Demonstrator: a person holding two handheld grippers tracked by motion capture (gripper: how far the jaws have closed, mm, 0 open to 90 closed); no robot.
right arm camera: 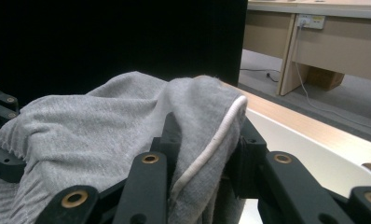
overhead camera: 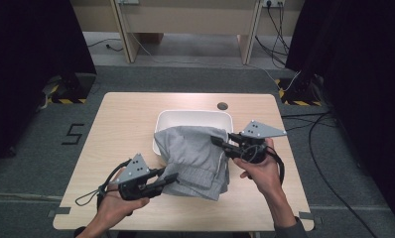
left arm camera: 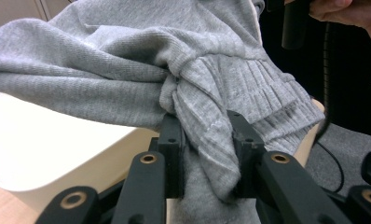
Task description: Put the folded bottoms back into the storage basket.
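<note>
grey garment stretched between both grippers above white tub, left gripper clamping ribbed hem, right gripper clamping corded edge

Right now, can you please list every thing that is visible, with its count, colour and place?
grey knitted garment: one, grey, draped over the tub's near rim, held by both grippers
white plastic tub: one, white, middle of the table
light wooden table: one, pale wood, on grey floor
white drawstring cord: one, white, on the garment between the right gripper's jaws
left gripper: one, black, shut on the ribbed hem
right gripper: one, black, shut on the garment
hands: two, near edge
</note>
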